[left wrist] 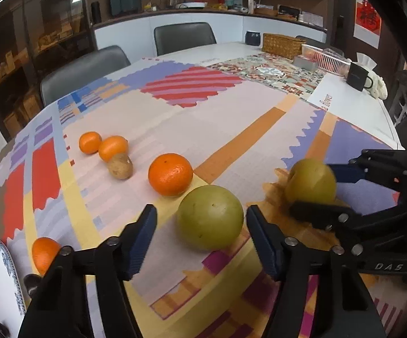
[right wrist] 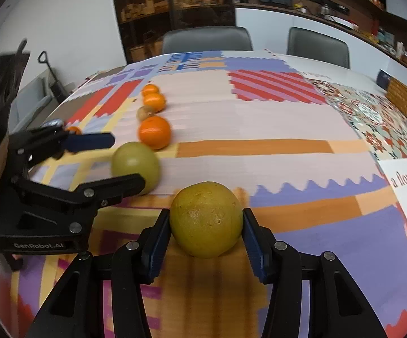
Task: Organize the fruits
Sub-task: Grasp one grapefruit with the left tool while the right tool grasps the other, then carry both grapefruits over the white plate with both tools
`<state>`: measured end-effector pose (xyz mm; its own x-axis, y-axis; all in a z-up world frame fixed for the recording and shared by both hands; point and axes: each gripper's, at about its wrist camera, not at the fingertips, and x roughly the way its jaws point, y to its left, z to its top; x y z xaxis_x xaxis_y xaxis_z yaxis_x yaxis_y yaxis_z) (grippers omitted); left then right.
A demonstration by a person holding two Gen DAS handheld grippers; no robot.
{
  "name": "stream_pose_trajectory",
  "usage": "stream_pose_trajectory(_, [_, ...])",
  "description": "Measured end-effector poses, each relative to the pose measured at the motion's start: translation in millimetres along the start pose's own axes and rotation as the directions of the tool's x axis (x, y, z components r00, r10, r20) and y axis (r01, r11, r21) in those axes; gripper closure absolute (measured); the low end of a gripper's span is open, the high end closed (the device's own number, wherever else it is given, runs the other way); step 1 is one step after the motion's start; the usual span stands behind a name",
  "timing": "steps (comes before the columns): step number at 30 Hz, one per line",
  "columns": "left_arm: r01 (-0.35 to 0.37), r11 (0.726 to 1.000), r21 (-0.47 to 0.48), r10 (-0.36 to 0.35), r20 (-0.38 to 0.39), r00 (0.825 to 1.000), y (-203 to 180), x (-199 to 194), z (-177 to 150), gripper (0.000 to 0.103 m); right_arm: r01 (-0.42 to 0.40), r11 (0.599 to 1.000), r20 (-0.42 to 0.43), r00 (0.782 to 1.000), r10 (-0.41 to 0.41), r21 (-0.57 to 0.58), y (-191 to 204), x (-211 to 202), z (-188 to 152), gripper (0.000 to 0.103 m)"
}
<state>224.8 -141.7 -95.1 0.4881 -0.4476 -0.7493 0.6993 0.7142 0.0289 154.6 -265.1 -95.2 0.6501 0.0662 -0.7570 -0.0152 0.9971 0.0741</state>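
Yellow-green fruit (right wrist: 206,219) pinched by right tool (right wrist: 205,238), left tool (left wrist: 200,225) spread around greener fruit (left wrist: 210,217).

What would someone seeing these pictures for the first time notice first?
Two round yellow-green fruits lie on the bright patchwork tablecloth, each framed by a black gripper: the right gripper has its blue pads against one yellow-green fruit, the left gripper straddles the other yellow-green fruit with gaps. Behind, a row of oranges runs back.
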Motion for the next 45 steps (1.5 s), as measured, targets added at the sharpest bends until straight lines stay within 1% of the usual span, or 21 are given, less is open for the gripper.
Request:
stream_pose_trajectory(1, [-0.001,1.0,-0.004,0.001,-0.008,1.0,-1,2,1,0.046,0.005,1.0,0.002,1.0,-0.005,0.005,-2,0,0,0.053])
stream_pose_trajectory(3, [0.007,1.0,-0.015,-0.007,-0.017,1.0,-2,5,2,0.053,0.007,1.0,0.006,1.0,-0.007,0.011,-6,-1,1,0.053])
stream_pose_trajectory(8, [-0.005,0.999,-0.05,0.004,-0.03,1.0,-3,4,3,0.054,-0.004,1.0,0.018,1.0,0.004,0.015,-7,-5,3,0.053])
stream_pose_trajectory(14, [-0.037,0.994,-0.104,0.034,-0.021,0.999,-2,-13,2,0.054,-0.023,1.0,0.034,0.999,0.022,0.01,-4,-12,5,0.053])
stream_pose_trajectory(18, [-0.072,0.99,-0.122,0.073,0.01,0.997,-3,-37,2,0.054,-0.043,0.999,0.053,0.998,0.043,0.001,0,-20,9,0.053])
stream_pose_trajectory(23, [-0.107,0.98,-0.167,0.118,0.052,0.992,0,-67,1,0.054,-0.071,0.997,0.086,0.994,0.072,-0.019,8,-34,14,0.053])
stream_pose_trajectory(29, [-0.172,0.963,-0.21,0.196,0.099,0.976,2,-105,-1,0.054,-0.115,0.992,0.125,0.985,0.121,-0.05,23,-53,21,0.053])
stream_pose_trajectory(32, [-0.202,0.949,-0.244,0.234,0.111,0.966,6,-121,-6,0.054,-0.136,0.988,0.146,0.979,0.146,-0.073,33,-62,25,0.053])
stream_pose_trajectory(35, [-0.23,0.932,-0.281,0.271,0.116,0.956,11,-136,-12,0.054,-0.155,0.983,0.161,0.973,0.168,-0.094,43,-69,29,0.053])
stream_pose_trajectory(37, [-0.258,0.915,-0.311,0.305,0.111,0.946,16,-145,-17,0.054,-0.168,0.979,0.171,0.967,0.186,-0.115,51,-74,31,0.053])
stream_pose_trajectory(45, [-0.307,0.867,-0.393,0.376,0.109,0.92,38,-174,-36,0.054,-0.224,0.956,0.184,0.948,0.259,-0.189,86,-82,44,0.053])
